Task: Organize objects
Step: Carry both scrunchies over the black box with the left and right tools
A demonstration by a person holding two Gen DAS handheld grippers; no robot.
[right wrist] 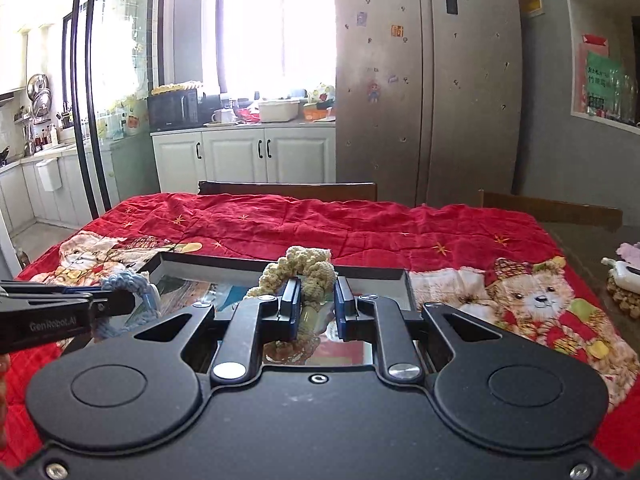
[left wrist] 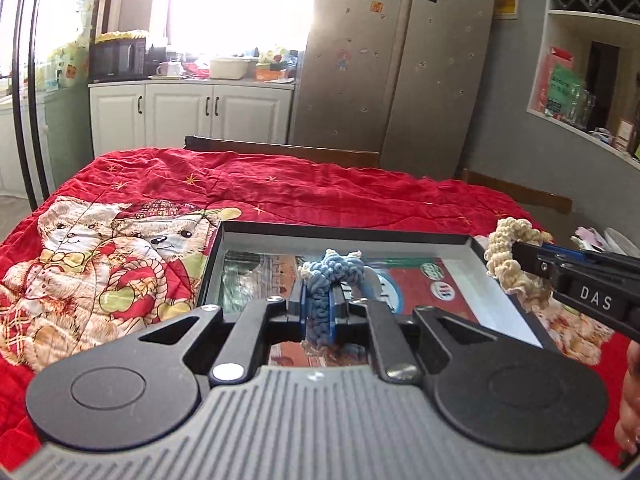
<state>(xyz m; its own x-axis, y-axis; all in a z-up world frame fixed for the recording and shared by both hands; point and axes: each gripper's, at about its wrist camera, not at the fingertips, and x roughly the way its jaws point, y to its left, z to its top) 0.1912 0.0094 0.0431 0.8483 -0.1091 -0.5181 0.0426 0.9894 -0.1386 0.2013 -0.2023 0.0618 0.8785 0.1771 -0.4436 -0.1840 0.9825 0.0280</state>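
Note:
A shallow black-rimmed tray (left wrist: 348, 231) with a picture on its floor lies on the red bear-print blanket (left wrist: 240, 188). My left gripper (left wrist: 319, 300) is shut on a blue crocheted scrunchie (left wrist: 332, 270) and holds it over the tray. At the right edge of that view, my right gripper (left wrist: 520, 258) is shut on a cream crocheted scrunchie (left wrist: 510, 258) above the tray's right rim. In the right wrist view the cream scrunchie (right wrist: 308, 270) sits between the jaws of the right gripper (right wrist: 318, 300) over the tray (right wrist: 280, 262). The left gripper (right wrist: 120, 302) carries the blue scrunchie (right wrist: 130, 282) at the left.
Two wooden chair backs (right wrist: 288, 189) stand behind the table. A fridge (right wrist: 424, 80) and white cabinets (right wrist: 240, 152) line the far wall. Small white and pink items (right wrist: 624, 268) lie on the bare table at the right, past the blanket's edge.

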